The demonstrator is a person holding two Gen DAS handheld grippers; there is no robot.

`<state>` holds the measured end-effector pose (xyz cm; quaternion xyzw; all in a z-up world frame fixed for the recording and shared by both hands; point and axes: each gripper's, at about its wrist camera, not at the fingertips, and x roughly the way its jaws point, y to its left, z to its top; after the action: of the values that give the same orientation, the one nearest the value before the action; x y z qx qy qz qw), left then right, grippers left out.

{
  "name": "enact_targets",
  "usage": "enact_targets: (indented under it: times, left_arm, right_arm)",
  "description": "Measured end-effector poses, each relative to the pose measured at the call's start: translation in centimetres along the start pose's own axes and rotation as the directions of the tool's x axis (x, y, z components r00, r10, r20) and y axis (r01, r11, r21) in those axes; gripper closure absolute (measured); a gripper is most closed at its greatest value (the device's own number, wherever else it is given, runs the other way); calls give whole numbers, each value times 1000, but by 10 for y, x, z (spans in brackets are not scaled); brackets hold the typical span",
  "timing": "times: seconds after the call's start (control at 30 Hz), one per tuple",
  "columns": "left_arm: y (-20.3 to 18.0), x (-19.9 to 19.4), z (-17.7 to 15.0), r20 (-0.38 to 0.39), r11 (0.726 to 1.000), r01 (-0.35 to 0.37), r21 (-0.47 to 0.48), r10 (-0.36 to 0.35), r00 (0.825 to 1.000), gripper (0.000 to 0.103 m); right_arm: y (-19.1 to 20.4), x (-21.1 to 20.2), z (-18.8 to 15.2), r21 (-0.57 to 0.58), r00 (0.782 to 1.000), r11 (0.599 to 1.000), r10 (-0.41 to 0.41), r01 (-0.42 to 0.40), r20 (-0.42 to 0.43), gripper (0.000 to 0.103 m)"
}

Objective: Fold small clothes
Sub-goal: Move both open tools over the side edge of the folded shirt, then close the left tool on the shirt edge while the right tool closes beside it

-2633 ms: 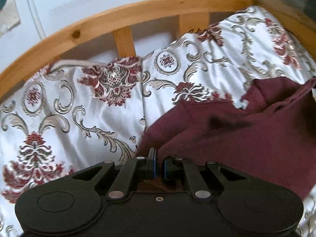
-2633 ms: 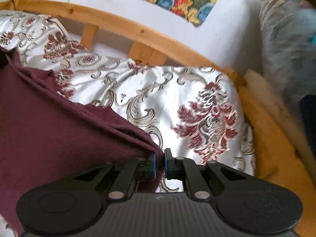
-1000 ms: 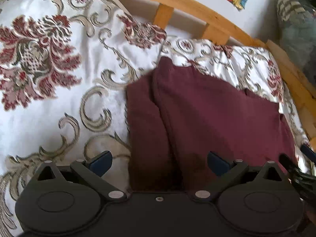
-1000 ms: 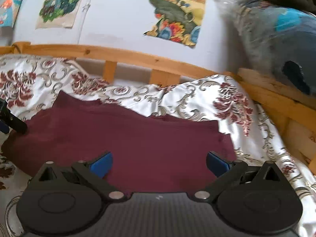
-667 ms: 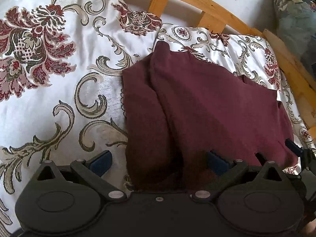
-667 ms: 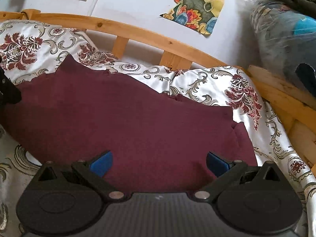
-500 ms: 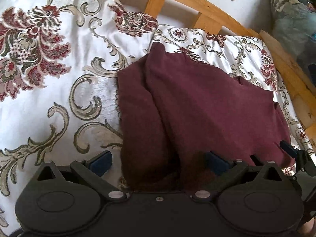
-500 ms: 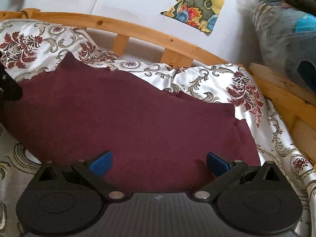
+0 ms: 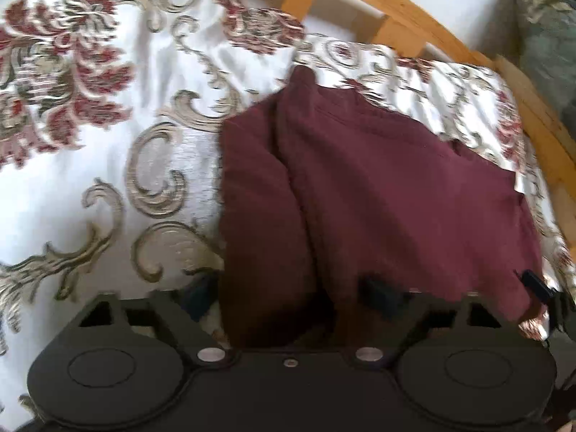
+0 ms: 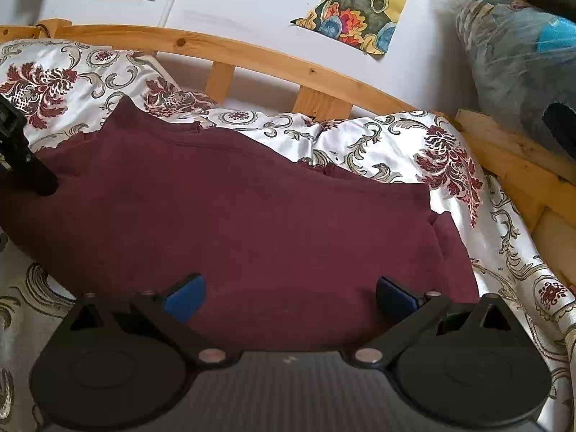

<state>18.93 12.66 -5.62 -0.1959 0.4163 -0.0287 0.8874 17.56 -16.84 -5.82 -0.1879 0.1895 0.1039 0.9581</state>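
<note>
Satin, white with red and gold scrollwork, covers the bed [image 9: 108, 165] at the far left of the left wrist view. Next comes the maroon garment [image 9: 378, 187], lying flat on that bedspread inside the curved wooden rail [image 10: 252, 54], already doubled once so that a long fold ridge runs away from the camera.

The left tongs [image 9: 291, 297] sit at the garment's near left corner. Their jaws have just been closing and now stand at a middling gap, with the bunched near edge between them; the frame is blurred, so I cannot tell that the pads press yet. Further right, the right tongs [image 10: 288, 293] hover wide apart over the near hem, nothing gripped, cloth only lying below them.

The step in hand looks like taking both near corners for the next fold. To do it well, I judge:

1. Each pair of tongs should catch every layer at its corner, or the lower layer will trail.
2. Both should close before either lifts, keeping the hem taut.
3. The carry should go straight toward the rail, so the edges meet squarely on this slippery satin.
</note>
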Motion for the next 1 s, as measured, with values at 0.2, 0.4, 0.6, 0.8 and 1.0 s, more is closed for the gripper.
enact_targets:
  times: [0.2,0.4,0.6,0.8,1.0]
  left_arm:
    - [-13,-10,6,-6,1000,-6,-21,6,1000,74]
    - [-57,-26,17,32,991,-96,97,93,995,86]
    - [-114,-45,44,100,967,-76,243,53,994,90]
    - [-186,-43,61,105,904,38,427,-91,990,90]
    - [-250,-13,36,-7,782,144,607,-175,984,98]
  right_arm:
    - [-2,1,0,11,1000,1000,12,-12,-5,0]
    - [-21,-9,14,27,996,996,80,-79,-30,0]
    - [-57,-27,27,44,997,996,74,-73,-13,0]
    - [-109,-33,28,65,999,997,-27,30,-45,0]
    - [-169,-23,19,224,991,969,-83,105,-102,0]
